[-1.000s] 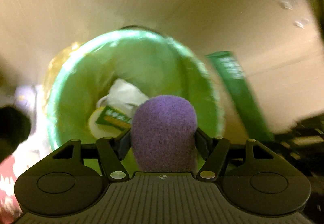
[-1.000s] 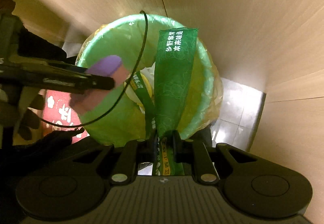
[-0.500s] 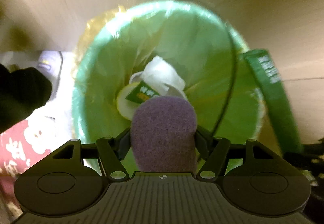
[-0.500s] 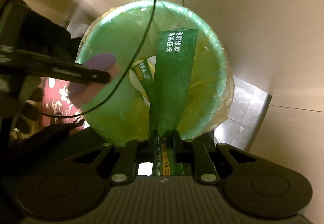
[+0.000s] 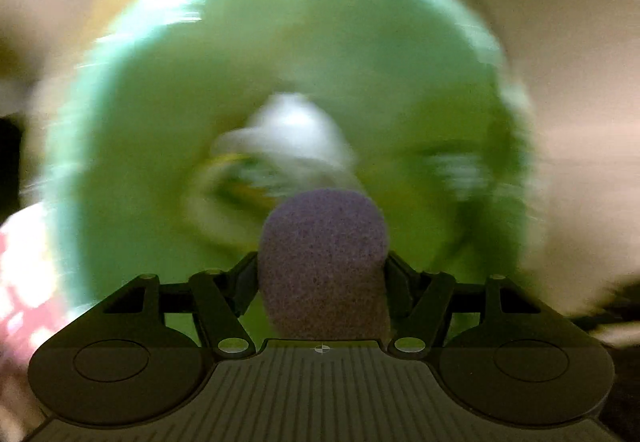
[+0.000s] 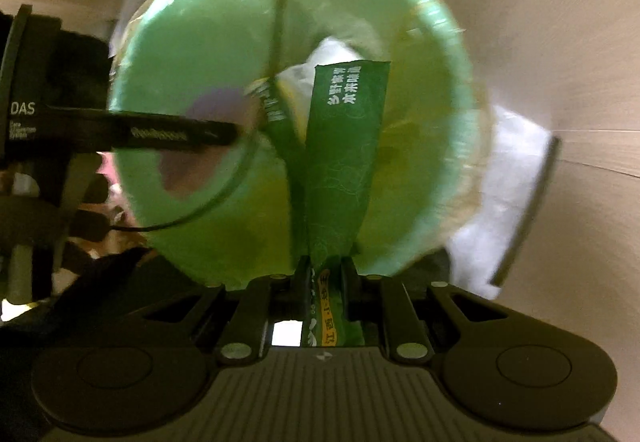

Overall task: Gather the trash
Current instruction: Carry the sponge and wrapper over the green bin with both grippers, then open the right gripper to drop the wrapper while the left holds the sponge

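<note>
Left gripper [image 5: 322,262] pinches purple sponge [image 5: 323,262] over mouth of green bin [image 5: 132,130] — rim rings view, wall beige behind. Right gripper [image 6: 325,274] pinches green wrapper [image 6: 344,146], white print, upright above bin [image 6: 192,54]. White tissue [image 6: 336,50] inside. Left view blurred — bin contents unclear.

A rounded purple foam sponge [image 5: 322,262] is clamped between the left gripper's [image 5: 322,278] black fingers [image 5: 404,294]. At twelve o'clock, a blurred round green plastic-lined bin [image 5: 132,114] is seen, with white crumpled paper [image 5: 294,136] inside.
</note>
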`<state>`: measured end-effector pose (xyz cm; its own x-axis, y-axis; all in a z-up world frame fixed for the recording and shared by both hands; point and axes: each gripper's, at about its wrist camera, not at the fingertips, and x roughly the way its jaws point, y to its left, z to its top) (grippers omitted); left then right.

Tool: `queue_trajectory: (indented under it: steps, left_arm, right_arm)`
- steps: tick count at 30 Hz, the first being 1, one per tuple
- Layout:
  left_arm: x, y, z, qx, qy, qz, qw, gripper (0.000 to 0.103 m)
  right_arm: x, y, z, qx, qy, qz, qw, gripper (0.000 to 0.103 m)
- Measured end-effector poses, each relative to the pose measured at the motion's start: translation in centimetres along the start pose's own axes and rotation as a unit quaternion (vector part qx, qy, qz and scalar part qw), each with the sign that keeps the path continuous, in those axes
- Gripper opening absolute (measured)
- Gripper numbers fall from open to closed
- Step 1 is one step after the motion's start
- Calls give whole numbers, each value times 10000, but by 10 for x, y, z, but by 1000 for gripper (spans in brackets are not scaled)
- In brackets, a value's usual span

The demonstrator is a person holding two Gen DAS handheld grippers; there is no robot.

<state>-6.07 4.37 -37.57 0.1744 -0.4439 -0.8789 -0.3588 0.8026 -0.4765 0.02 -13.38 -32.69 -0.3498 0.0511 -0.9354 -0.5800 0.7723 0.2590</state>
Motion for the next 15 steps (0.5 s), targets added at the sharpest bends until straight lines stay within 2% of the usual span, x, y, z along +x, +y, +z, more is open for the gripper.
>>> queue_trajectory:
  steps: [1,3,5,8,10,12,15]
  left_arm:
    - [-6,-4,-2,208,-193,-209,9994,71]
    - [-17,-6,-4,369,-455,-154,9982,70]
    - [-24,0,-6,233,-553,-178,9980,70]
    - [-34,9,-8,135,-553,-268,9980,70]
    - [-40,13,-9,49,-545,-33,9985,70]
    - [-28,11,-11,-156,-539,308,9979,70]
    - [-29,15,-11,-281,-531,364,9975,70]
  right_arm:
    - [5,0,4,-35,58,142,9999,15]
    - [12,2,12,-124,88,192,9997,21]
    - [11,5,18,-291,-53,188,9994,28]
    - [11,5,27,-267,-92,409,9988,29]
    - [12,8,31,-324,-82,457,9984,29]
    - [12,10,33,-421,-56,414,9982,29]
    - [10,16,34,-490,-79,341,9982,29]
